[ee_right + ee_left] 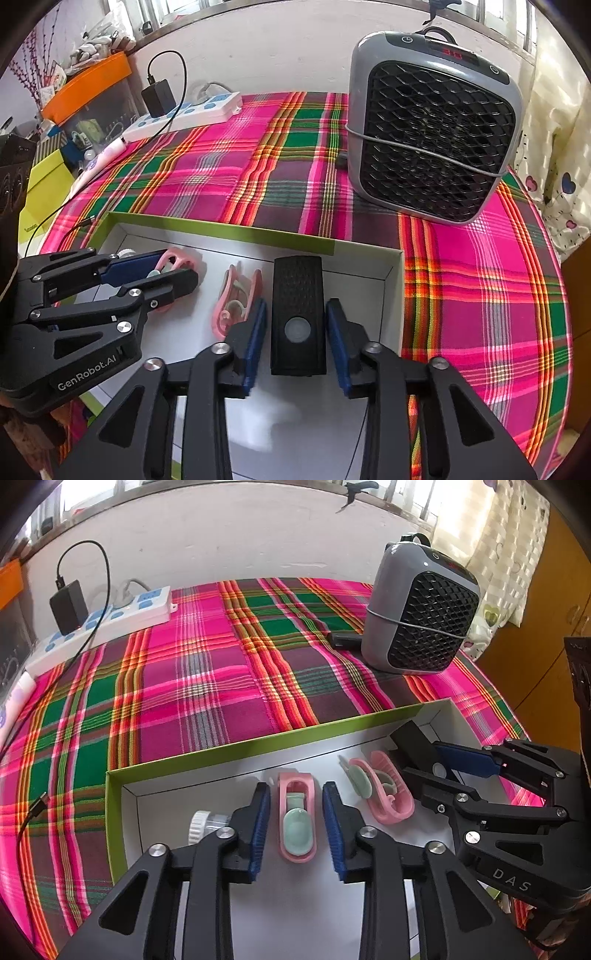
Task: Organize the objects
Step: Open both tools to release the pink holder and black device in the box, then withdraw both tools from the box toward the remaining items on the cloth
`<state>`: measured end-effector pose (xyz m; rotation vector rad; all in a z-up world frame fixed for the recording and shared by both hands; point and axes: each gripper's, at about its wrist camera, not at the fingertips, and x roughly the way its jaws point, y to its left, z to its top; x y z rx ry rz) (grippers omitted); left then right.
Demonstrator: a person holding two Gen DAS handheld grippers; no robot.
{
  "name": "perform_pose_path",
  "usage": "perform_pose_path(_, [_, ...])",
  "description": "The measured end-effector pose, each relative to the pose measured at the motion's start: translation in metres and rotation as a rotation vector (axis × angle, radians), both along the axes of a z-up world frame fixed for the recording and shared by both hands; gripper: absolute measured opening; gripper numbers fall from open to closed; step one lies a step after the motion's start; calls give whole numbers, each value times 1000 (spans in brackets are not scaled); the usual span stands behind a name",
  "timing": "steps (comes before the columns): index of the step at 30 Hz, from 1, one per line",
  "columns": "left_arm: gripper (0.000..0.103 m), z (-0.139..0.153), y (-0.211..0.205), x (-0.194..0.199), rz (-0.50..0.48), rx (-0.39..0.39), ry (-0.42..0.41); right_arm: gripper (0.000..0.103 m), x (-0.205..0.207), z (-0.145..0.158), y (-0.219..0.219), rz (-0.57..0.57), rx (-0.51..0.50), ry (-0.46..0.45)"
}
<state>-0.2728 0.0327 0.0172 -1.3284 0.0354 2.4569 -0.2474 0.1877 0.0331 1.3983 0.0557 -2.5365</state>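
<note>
A shallow white box with a green rim (pixel 236 744) (pixel 236 232) lies on the plaid cloth. My left gripper (pixel 295 812) (pixel 162 269) is open inside it, its blue pads on either side of a pink clip with a mint insert (pixel 297 818); the pads do not touch it. A second pink clip (pixel 384 794) (pixel 236 306) lies to the right of it. A white cap (pixel 201 825) lies to the left. My right gripper (pixel 297 332) (pixel 439 760) is open around a black rectangular device with a round button (pixel 297 314), with small gaps on both sides.
A grey fan heater (pixel 421 609) (pixel 428 125) stands on the cloth at the back right. A white power strip with a black charger (pixel 103 620) (pixel 184 110) lies at the back left. A cable end (pixel 37 805) lies left of the box.
</note>
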Motion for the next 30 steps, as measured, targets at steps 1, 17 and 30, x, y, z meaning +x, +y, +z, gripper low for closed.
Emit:
perform_pose_path(1, [31,0,0,0,1,2,0,39,0,0,0,-3,-3,0])
perform_pose_path(17, [35,18,-6,21,19,11,37,39,13,13,4,-25,-20,32])
perform_pose_path(30, [35,38,-21,62,50,25,85,39,48,30,3,-39,-41,73])
